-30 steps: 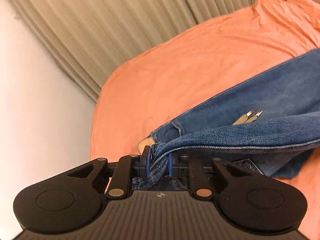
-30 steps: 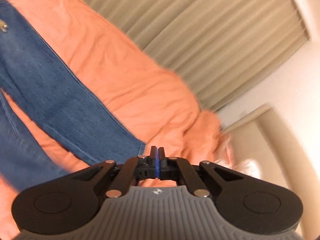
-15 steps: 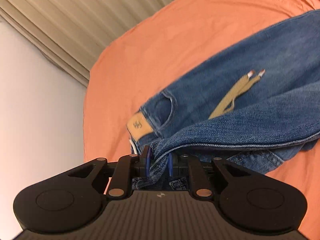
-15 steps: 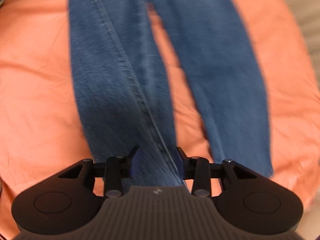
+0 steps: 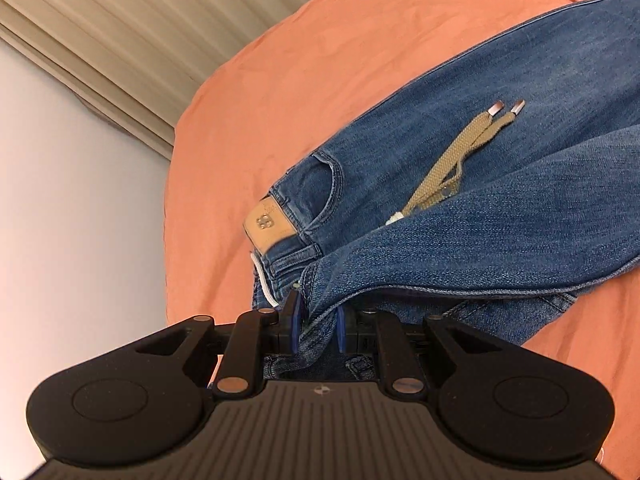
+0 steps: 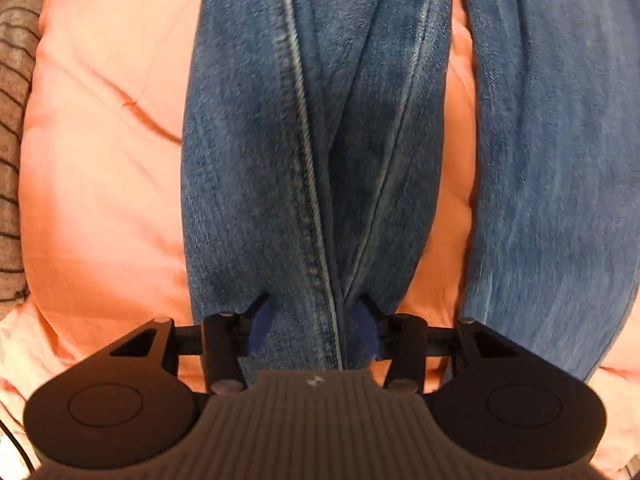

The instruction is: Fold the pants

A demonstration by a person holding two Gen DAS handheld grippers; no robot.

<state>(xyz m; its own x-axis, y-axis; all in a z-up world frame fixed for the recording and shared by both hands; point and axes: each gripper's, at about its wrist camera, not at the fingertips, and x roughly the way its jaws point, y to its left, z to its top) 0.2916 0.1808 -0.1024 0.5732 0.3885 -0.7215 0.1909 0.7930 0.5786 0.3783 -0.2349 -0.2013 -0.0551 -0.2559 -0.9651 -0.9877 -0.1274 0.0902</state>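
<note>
Blue jeans (image 5: 500,220) lie on an orange bedcover (image 5: 320,80). Their waist end shows a tan leather patch (image 5: 268,224) and a tan drawstring (image 5: 452,160) with metal tips. My left gripper (image 5: 317,320) is shut on a bunched fold of denim at the waistband, which drapes over the rest of the waist. In the right wrist view my right gripper (image 6: 313,324) points steeply down over one jeans leg (image 6: 280,120). Its jaws are opening, and a seamed ridge of that leg sits between the blue pads (image 6: 260,320). The other leg (image 6: 560,160) runs alongside on the right.
Beige pleated curtains (image 5: 120,40) and a pale wall (image 5: 80,200) stand beyond the bed's far edge. A grey striped cloth (image 6: 10,120) lies at the left edge of the right wrist view. Bare orange cover (image 6: 100,160) flanks the legs.
The right gripper swung from facing the curtains to pointing down at the jeans leg, and its jaws went from shut to apart. The left gripper sank, still holding the waistband.
</note>
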